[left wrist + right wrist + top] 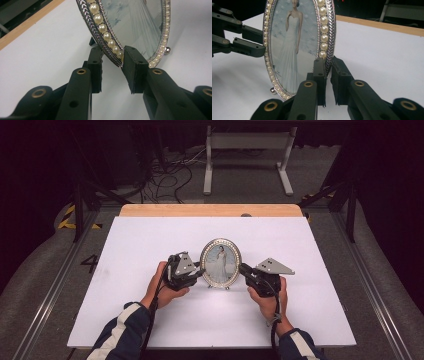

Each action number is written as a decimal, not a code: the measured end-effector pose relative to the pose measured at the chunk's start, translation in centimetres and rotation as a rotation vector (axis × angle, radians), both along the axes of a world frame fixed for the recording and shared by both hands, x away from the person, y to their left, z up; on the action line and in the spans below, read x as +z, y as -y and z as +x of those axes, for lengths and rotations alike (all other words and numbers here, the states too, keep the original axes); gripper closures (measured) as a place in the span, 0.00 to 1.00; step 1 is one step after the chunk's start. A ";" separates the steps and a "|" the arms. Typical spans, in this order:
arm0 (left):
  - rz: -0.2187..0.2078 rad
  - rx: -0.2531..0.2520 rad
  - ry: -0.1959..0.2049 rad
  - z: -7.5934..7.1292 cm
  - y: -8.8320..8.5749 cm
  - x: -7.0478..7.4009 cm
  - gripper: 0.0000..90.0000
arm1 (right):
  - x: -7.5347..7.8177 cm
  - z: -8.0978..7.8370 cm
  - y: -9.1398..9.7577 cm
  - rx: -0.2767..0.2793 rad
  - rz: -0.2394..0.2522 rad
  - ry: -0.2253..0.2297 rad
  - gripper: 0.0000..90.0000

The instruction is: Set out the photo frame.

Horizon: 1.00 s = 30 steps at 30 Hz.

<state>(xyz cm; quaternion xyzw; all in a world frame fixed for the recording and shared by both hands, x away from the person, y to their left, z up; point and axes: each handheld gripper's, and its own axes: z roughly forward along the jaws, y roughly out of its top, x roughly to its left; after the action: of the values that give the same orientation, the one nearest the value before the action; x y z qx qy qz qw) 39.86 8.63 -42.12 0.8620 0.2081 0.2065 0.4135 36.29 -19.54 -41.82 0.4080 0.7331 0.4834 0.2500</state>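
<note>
On the white table [150, 320], upright oval photo frame [220, 262], seemingly clamped by both claws, left claw [201, 272], right claw [242, 268].

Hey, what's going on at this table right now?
A person holds an oval pearl-trimmed picture frame upright on the white table with two handheld grippers. The right gripper is clamped on the frame's right rim, one jaw in front, one behind. The left gripper straddles the opposite rim, with its front jaw against the edge; whether the rear jaw touches is hard to tell. The frame shows a figure in a white gown.
</note>
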 end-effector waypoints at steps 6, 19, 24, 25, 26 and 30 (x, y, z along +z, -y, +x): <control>0.000 0.001 0.007 0.0 0.0 0.0 0.77 | 0.0 0.0 0.0 0.000 -0.001 0.002 0.91; 0.007 -0.016 0.002 0.1 0.1 -0.1 0.73 | 0.1 0.0 0.0 0.013 -0.042 0.010 0.91; 0.028 -0.024 -0.002 0.0 0.4 -0.4 0.69 | 0.1 -0.1 0.0 0.014 -0.062 0.015 0.91; 0.022 -0.025 -0.007 0.0 0.3 -0.4 0.69 | 0.1 -0.1 0.0 0.016 -0.071 0.017 0.92; 0.018 -0.023 -0.006 0.1 0.3 -0.4 0.68 | 0.2 -0.1 0.0 0.017 -0.078 0.019 0.92; 0.004 -0.019 -0.001 0.0 0.1 -0.2 0.67 | 0.2 -0.1 0.1 0.017 -0.092 0.017 0.90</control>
<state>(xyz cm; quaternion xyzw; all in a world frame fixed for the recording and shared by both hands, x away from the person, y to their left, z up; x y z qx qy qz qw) 39.84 8.56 -42.35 0.8649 0.1998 0.2027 0.4134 36.20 -19.63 -41.64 0.3854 0.7559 0.4547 0.2707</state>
